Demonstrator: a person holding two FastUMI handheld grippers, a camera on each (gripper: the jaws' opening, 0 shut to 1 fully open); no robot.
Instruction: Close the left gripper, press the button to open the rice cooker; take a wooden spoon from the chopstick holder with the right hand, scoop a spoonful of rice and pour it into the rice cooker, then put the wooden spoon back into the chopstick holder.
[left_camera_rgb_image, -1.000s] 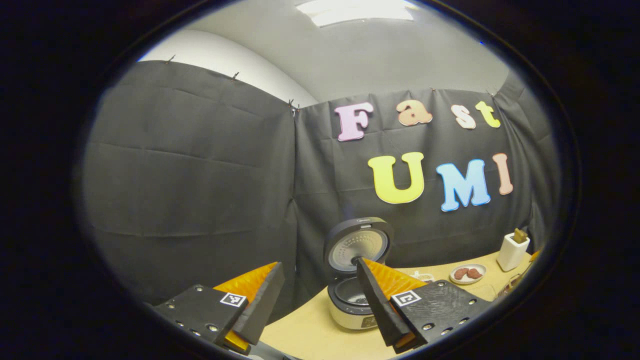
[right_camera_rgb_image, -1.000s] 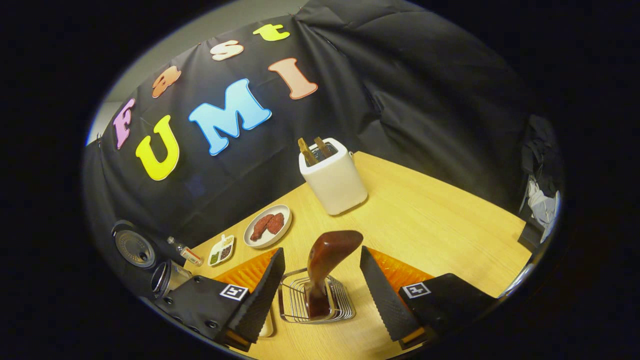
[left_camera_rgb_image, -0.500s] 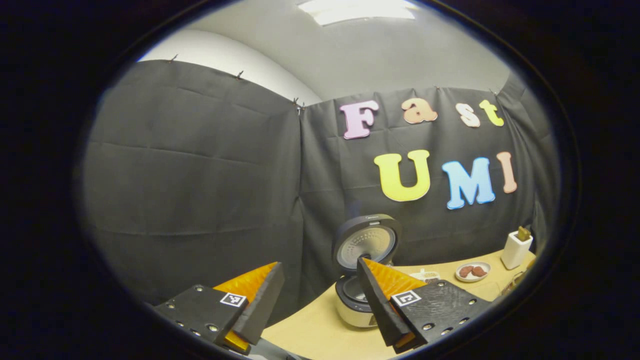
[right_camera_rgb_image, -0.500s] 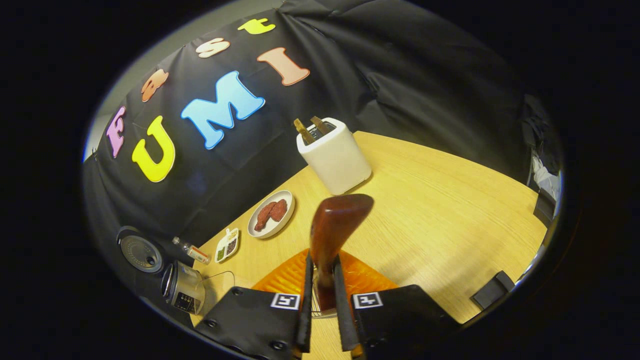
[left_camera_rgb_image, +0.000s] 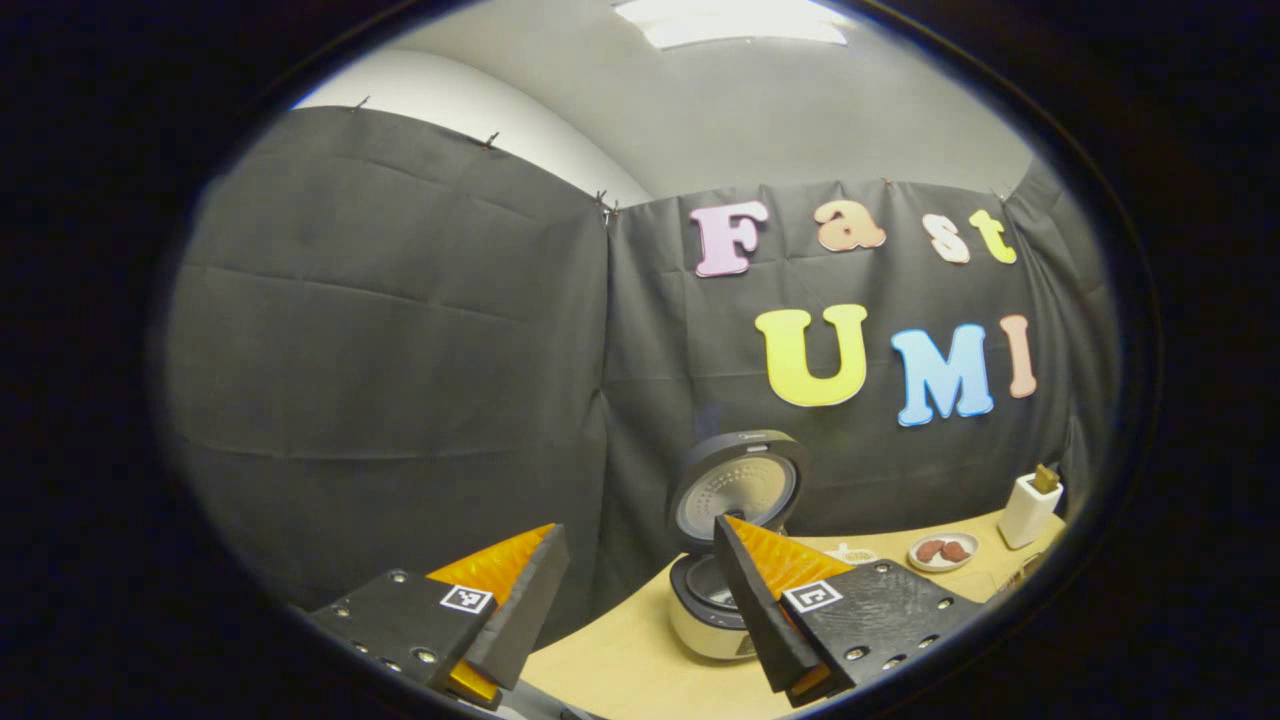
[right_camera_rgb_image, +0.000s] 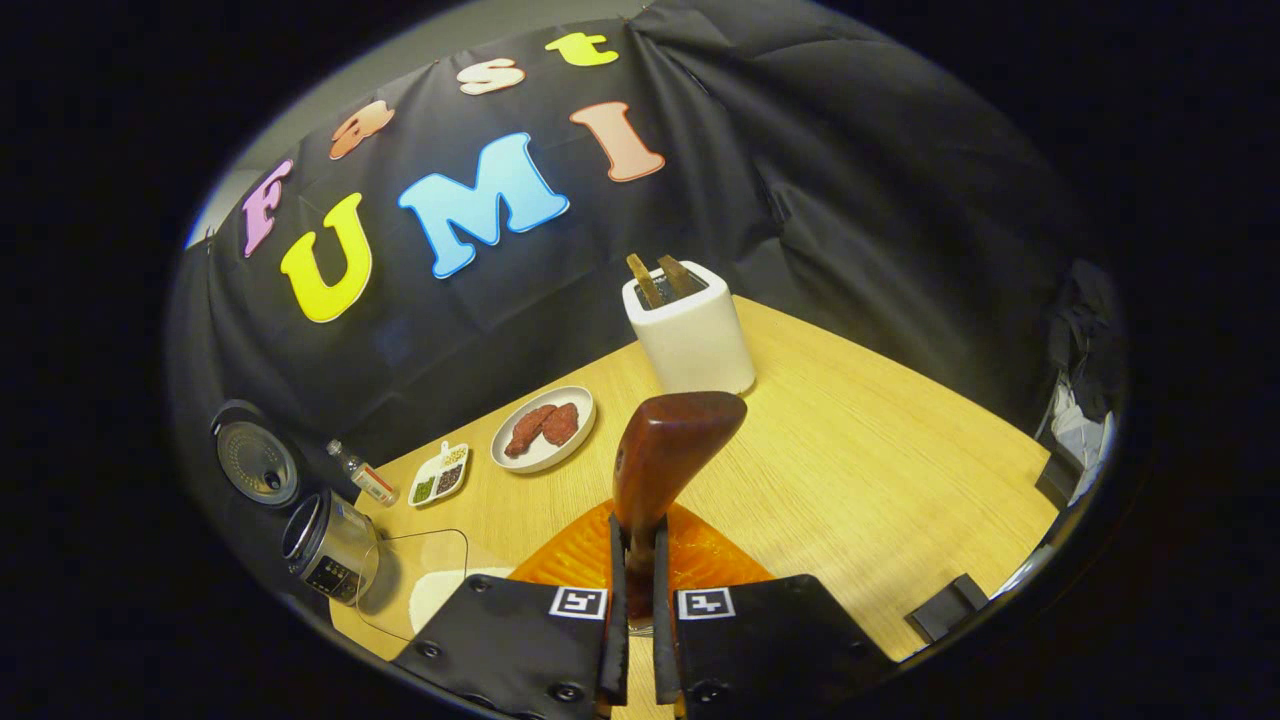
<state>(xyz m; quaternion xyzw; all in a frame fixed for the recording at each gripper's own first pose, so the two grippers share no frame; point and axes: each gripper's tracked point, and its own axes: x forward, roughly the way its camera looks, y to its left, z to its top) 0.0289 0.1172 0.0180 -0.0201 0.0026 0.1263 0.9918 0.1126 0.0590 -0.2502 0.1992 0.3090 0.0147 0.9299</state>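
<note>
A: In the left gripper view, how did the left claw (left_camera_rgb_image: 640, 600) stand?

B: Released, its two fingers spread wide and holding nothing, up in the air off the near edge of the bench (left_camera_rgb_image: 640, 670). Past the tip of one finger stood the rice cooker (left_camera_rgb_image: 715, 610), its lid (left_camera_rgb_image: 738, 487) swung up and open, close to the back edge by the cloth wall. Farther along that back edge lay a small plate (left_camera_rgb_image: 941, 552) with two reddish pieces on it, and beyond that a white holder (left_camera_rgb_image: 1030, 508) with something brown poking out of it.

A: And in the right gripper view?

B: The right claw (right_camera_rgb_image: 632, 610) was clenched on the wooden spoon (right_camera_rgb_image: 665, 465), both fingers pressed against the handle low down, with the broad dark-red end rising above them. I couldn't tell whether the lower end was in the chopstick holder, since the fingers hid it. On the bench, the white holder (right_camera_rgb_image: 692, 330) stood near the back edge, the plate (right_camera_rgb_image: 543, 428) next along, then a small divided dish (right_camera_rgb_image: 438, 477) and a little bottle (right_camera_rgb_image: 364, 478). The rice cooker (right_camera_rgb_image: 328, 545) sat toward the far end with its lid (right_camera_rgb_image: 255, 460) raised, and a clear container (right_camera_rgb_image: 420, 590) holding something white lay just beside it.
</note>
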